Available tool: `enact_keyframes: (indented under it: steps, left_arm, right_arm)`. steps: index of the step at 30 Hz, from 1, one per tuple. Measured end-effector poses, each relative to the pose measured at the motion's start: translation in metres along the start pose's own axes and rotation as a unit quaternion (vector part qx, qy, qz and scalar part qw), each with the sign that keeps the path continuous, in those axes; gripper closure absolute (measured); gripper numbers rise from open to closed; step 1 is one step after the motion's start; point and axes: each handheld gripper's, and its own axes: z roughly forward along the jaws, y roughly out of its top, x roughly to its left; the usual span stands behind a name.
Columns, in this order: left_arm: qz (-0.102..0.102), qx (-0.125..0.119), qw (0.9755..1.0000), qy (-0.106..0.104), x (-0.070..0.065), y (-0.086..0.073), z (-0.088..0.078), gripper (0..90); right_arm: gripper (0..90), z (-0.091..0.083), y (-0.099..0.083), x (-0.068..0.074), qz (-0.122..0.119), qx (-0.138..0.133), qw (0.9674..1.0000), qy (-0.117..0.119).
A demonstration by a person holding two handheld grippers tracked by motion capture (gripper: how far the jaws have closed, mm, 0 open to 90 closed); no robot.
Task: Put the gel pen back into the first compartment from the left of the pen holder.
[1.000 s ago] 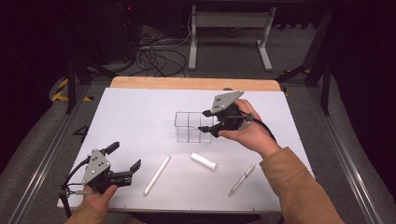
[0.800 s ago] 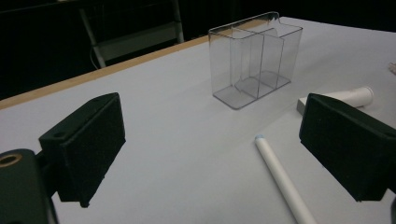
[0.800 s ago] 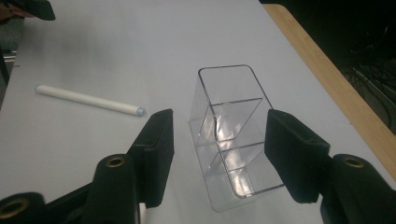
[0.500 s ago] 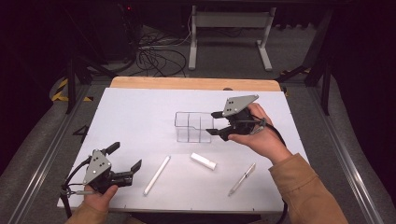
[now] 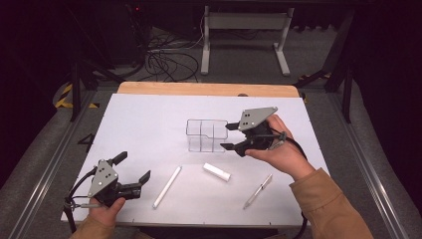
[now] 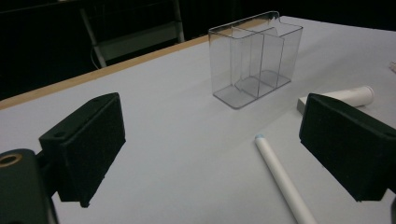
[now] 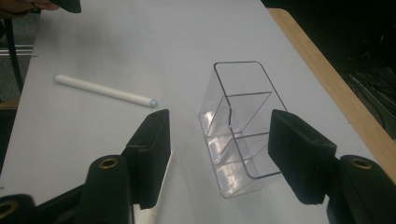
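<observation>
Now right claw (image 5: 228, 136) opening, off organizer (image 5: 206, 135)

Short white tube (image 6: 348, 95) half hidden behind claw pad at three o'clock; long white stick (image 6: 280, 179) cut off at bottom edge; pen (image 5: 258, 190) too small for detail.

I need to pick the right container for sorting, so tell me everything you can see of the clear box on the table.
The clear organizer box looks like transparent plastic, rectangular with rounded corners and open on top. Inner walls split it into three compartments: one long, two smaller. All look empty. It stands upright on the white table, near the middle. The right gripper sits just beside it, jaws open and apart from its walls. Nothing else touches it.
</observation>
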Motion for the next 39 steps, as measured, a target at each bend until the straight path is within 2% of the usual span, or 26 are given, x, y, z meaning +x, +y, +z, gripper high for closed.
enact_keyframes:
  steps: [6, 9, 19, 24, 34, 39]
  left_arm:
    - [0.0, 0.0, 1.0, 0.0, 0.0, 0.0, 0.0, 7.8]
    - [0.001, 0.001, 1.0, 0.0, 0.0, 0.0, 0.0, 7.8]
    - [0.0, 0.001, 1.0, 0.001, 0.0, 0.0, 0.0, 7.8]
    - [0.0, 0.0, 1.0, 0.001, -0.001, 0.0, 0.0, 7.9]
    - [-0.002, 0.001, 1.0, 0.0, -0.001, 0.0, 0.001, 7.9]
    - [-0.002, 0.001, 1.0, 0.0, -0.001, 0.0, 0.001, 7.9]
  right_arm:
    - [39.5, -0.004, -0.003, 0.002, 0.001, 0.001, 1.0, 0.001]
    - [39.5, -0.006, -0.006, 0.005, -0.01, 0.009, 0.9999, -0.001]
    - [41.7, -0.01, -0.022, 0.018, -0.03, 0.03, 0.9989, 0.02]
    - [42.1, -0.011, -0.032, 0.022, -0.029, 0.039, 0.9984, 0.028]
    - [42.9, -0.014, -0.049, 0.028, -0.026, 0.074, 0.9958, 0.047]
    - [42.9, -0.013, -0.055, 0.03, -0.03, 0.093, 0.9933, 0.06]
